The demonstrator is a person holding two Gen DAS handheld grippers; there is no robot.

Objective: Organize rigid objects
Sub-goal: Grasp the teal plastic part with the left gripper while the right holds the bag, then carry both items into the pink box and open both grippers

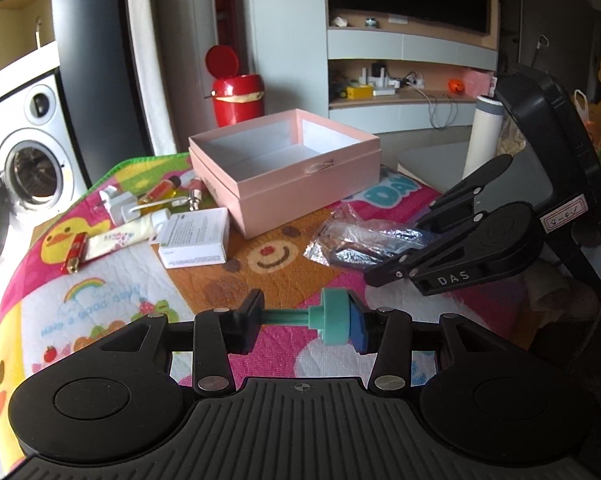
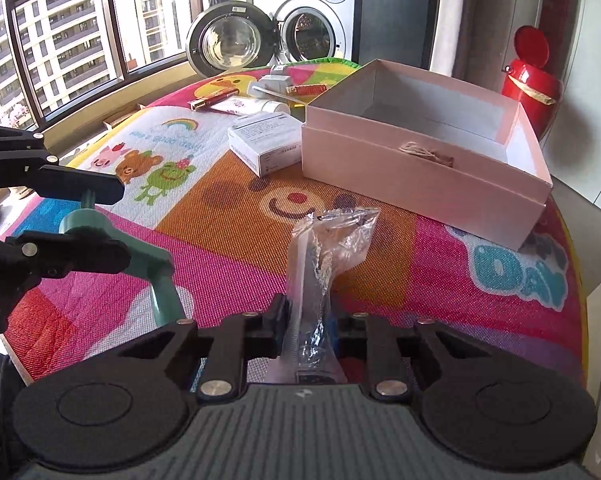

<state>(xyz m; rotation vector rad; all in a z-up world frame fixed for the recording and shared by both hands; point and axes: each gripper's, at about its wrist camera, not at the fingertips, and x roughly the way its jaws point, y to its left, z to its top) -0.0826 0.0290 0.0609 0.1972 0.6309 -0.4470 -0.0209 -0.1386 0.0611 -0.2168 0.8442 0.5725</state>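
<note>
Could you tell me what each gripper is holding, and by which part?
Left gripper: teal tool, across its disc and stem. Right gripper: clear plastic bag, by its near end.

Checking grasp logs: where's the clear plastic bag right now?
The clear plastic bag is clamped in the right gripper, low centre in the right wrist view, stretching toward the open pink box. The left wrist view shows it right of centre on the colourful mat.

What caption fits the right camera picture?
Right gripper pinches a plastic-wrapped item before an empty pink box.

"DAS" on right gripper (image 1: pixel 384 268); "DAY" on mat (image 2: pixel 516 268).
</note>
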